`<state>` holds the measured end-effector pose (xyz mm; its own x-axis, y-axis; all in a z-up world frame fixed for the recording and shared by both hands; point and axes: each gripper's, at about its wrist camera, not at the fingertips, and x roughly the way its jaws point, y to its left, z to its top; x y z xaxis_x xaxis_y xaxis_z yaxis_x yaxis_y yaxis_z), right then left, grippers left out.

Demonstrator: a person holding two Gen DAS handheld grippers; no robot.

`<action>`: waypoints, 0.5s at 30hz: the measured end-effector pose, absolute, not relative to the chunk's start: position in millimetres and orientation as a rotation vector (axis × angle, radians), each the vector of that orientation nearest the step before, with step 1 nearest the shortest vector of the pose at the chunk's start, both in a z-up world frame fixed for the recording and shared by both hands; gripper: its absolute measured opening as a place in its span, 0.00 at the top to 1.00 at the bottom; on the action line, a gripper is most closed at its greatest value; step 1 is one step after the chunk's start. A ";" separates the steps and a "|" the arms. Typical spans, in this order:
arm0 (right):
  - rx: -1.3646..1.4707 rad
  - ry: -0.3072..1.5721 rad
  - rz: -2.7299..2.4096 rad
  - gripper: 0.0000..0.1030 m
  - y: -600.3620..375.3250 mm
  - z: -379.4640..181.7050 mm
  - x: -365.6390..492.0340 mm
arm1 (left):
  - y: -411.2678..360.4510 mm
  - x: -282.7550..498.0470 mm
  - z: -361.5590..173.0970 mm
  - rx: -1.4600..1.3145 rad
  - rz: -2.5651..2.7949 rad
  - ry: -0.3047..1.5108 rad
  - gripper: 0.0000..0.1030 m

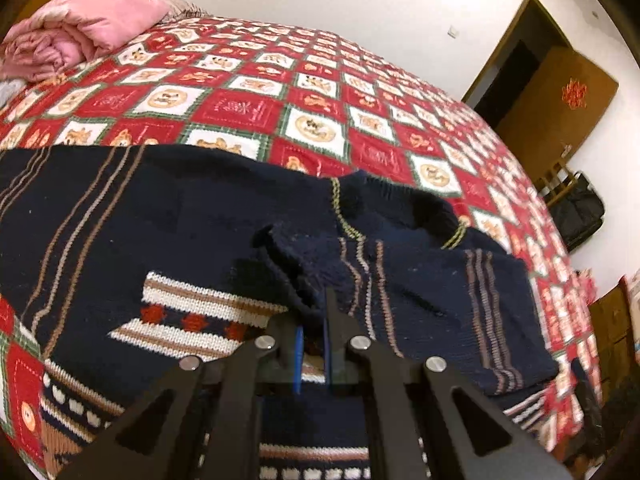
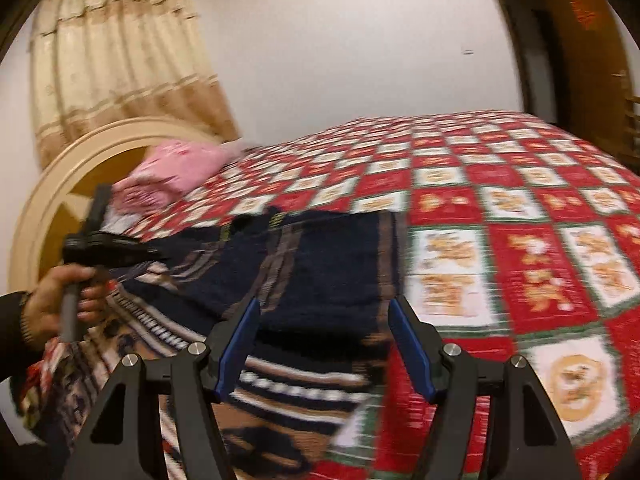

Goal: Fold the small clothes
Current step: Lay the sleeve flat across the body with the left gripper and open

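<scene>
The dark blue sweater point(image 1: 168, 216) lies flat near the front edge of the bed point(image 1: 360, 92), long side along that edge. The left gripper point(image 1: 312, 344) pinches a fold of it. The right gripper point(image 2: 324, 344) is open, holding nothing. A pink quilt point(image 1: 80, 20) sits at the far corner

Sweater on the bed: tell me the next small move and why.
Probably carry the pinched flap further across: the left gripper is shut on a raised fold of the navy sweater, not yet laid flat, while the right gripper hangs open above it.
</scene>
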<state>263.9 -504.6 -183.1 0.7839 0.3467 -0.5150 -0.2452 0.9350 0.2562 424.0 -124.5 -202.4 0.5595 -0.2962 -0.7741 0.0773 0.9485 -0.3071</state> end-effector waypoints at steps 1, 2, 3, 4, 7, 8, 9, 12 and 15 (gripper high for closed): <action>0.189 0.613 0.315 0.35 -503.2 -186.2 268.7 | -125.7 424.7 -204.8 -0.243 -0.220 0.952 0.93; 0.205 0.641 0.313 0.35 -503.2 -190.1 273.6 | -126.0 425.6 -207.4 -0.246 -0.218 0.951 0.93; 0.221 0.714 0.318 0.35 -503.6 -197.8 282.9 | -125.5 426.7 -209.3 -0.246 -0.215 0.953 0.92; 0.218 0.764 0.318 0.35 -502.4 -203.0 287.6 | -125.1 427.6 -211.2 -0.245 -0.212 0.958 0.92; 0.163 0.804 0.324 0.34 -496.8 -204.7 287.3 | -122.1 426.0 -214.6 -0.240 -0.211 0.974 0.90; 0.136 0.809 0.325 0.34 -493.5 -203.3 285.5 | -121.8 423.6 -214.4 -0.219 -0.203 0.973 0.85; 0.102 0.819 0.333 0.34 -488.6 -203.3 282.3 | -121.3 420.2 -213.7 -0.196 -0.198 0.969 0.85; 0.028 0.822 0.328 0.34 -482.7 -205.6 273.6 | -118.4 410.5 -212.4 -0.120 -0.179 0.953 0.68; 0.012 0.751 0.292 0.34 -483.6 -192.8 264.1 | -109.1 401.3 -210.3 -0.063 -0.160 0.924 0.53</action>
<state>264.1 -483.6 -192.8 0.6921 0.2662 -0.6709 -0.2573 0.9594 0.1152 401.3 -109.1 -210.3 0.5921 -0.1640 -0.7890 0.1102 0.9864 -0.1223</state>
